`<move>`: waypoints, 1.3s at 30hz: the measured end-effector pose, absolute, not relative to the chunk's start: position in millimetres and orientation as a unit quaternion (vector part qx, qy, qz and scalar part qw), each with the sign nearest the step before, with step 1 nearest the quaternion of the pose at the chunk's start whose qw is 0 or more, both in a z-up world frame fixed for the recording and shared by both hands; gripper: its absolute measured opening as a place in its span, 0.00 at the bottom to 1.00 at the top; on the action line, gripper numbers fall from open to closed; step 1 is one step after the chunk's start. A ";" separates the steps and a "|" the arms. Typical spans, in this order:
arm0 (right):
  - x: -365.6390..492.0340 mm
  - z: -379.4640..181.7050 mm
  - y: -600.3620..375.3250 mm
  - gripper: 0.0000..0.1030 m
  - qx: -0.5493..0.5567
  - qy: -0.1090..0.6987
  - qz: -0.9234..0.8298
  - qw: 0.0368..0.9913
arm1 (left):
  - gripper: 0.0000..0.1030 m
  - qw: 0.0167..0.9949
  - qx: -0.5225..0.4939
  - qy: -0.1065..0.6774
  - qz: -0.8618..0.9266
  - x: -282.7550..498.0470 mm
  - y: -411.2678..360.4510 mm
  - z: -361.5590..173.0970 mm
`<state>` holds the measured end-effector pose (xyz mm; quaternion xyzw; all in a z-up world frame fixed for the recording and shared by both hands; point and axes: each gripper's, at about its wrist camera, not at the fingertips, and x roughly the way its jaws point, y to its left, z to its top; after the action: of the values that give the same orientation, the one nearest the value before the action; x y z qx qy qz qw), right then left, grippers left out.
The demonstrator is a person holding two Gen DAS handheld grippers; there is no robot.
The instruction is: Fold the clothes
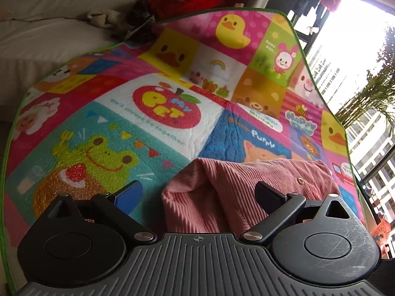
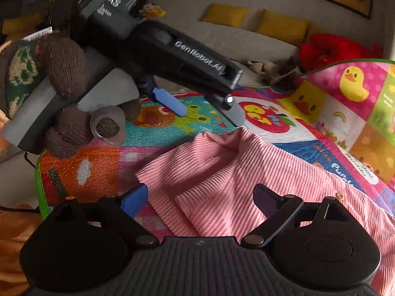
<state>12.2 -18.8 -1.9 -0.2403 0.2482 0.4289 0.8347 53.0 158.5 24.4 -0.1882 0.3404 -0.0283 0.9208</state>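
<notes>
Fingers of the right gripper (image 2: 201, 198) stand spread and grasp nothing, with a folded flap of the pink corduroy garment (image 2: 222, 167) lying right between them. Beyond it, the left gripper (image 2: 208, 113) hangs released too, just past the garment's far bunched edge, held by a hand in a brown knitted glove (image 2: 66, 103). The garment runs lengthwise off to the right across the cartoon play mat (image 2: 345, 113), near the mat's near-left corner, so the right gripper is nearer.
</notes>
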 end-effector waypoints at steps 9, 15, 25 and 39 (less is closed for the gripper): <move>15.3 -12.2 -19.9 0.26 -0.252 0.228 0.417 0.843 | 0.97 0.925 -0.203 0.321 -0.028 47.1 164.6 33.1; 34.9 21.5 -64.7 0.10 -0.159 0.208 0.384 0.886 | 0.98 0.936 -0.201 0.286 -0.035 41.0 162.8 56.1; 83.7 46.9 -204.9 0.04 -0.001 0.225 0.241 0.944 | 0.99 0.932 -0.191 0.295 -0.087 54.4 132.2 60.6; 67.8 25.9 -202.9 0.63 -0.025 0.239 0.261 0.935 | 0.64 0.912 -0.130 0.385 -0.057 17.6 130.7 -7.3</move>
<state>67.8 -202.9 25.9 -0.0250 0.2393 0.2608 0.9349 17.6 130.7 -7.3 -0.1303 0.3854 -0.0569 0.9117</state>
